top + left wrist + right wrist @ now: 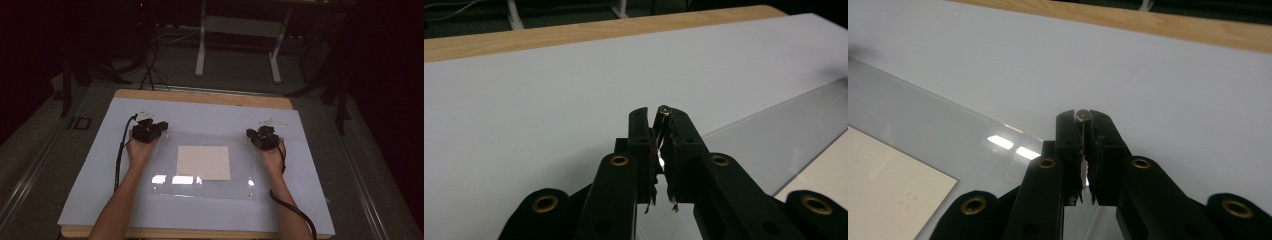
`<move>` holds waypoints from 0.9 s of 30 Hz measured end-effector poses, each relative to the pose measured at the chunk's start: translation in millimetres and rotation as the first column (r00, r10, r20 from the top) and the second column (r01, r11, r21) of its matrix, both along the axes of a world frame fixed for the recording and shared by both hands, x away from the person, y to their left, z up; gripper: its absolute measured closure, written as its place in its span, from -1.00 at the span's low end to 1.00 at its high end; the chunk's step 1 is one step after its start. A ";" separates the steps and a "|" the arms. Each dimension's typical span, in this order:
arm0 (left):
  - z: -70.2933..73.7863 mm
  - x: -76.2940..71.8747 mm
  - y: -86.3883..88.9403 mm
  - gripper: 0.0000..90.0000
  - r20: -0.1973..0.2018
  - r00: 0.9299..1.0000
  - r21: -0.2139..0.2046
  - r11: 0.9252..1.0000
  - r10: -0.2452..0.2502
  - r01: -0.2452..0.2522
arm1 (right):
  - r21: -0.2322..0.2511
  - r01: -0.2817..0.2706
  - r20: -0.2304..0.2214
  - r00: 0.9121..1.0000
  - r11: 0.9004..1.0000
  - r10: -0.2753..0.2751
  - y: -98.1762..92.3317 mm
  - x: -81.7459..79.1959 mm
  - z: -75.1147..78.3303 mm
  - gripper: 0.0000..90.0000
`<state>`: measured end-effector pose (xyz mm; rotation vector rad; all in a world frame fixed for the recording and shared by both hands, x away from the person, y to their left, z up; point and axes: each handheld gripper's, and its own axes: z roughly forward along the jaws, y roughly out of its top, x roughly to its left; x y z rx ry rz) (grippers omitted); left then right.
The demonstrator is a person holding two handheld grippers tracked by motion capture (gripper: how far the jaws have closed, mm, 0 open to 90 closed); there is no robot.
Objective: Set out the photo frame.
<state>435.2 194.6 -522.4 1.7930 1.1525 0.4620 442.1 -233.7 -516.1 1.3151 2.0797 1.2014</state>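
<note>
High view: a person is standing at the surface (300, 150), which is covered by a pale sheet, with a clear plastic plate (202, 187) lying flat on it over a square of cream paper (203, 162). The left tool (149, 131) is sitting at the plate's far left corner and the right tool (262, 137) at its far right corner.

Left gripper view: the left tool (659, 131) is clamping on the plate's corner, a small metal stud (664, 108) showing at the tips; the clear plastic plate (784, 130) is running off to the right.

Right gripper view: the right tool (1083, 131) is likewise pinching its corner, with a stud (1082, 116) between the tips, the plate (923, 130) and the paper (888, 190) lying to the left.

Progress, as judged: both far corners are being gripped; the plate is resting flat, so lifting or shifting it off the paper is not yet done.
</note>
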 end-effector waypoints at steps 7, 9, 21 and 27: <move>2.6 6.2 3.9 0.85 -0.051 0.999 -0.025 1.000 -0.019 0.017 | 0.014 -0.004 -0.054 0.999 1.000 0.004 -1.4 6.0 3.3 0.87; 2.0 8.4 5.4 0.84 -0.065 0.998 -0.046 0.999 -0.020 0.017 | 0.016 -0.002 -0.070 0.998 1.000 0.004 -1.2 8.0 4.4 0.87; 3.1 25.7 7.2 0.85 -0.156 0.988 -0.113 0.994 -0.015 -0.003 | 0.053 0.013 -0.180 0.984 0.999 -0.003 -3.1 25.7 10.4 0.87; 7.4 34.1 6.2 0.85 -0.222 0.975 -0.117 0.993 -0.006 -0.020 | 0.050 0.038 -0.213 0.977 0.998 -0.027 -1.0 30.0 13.5 0.87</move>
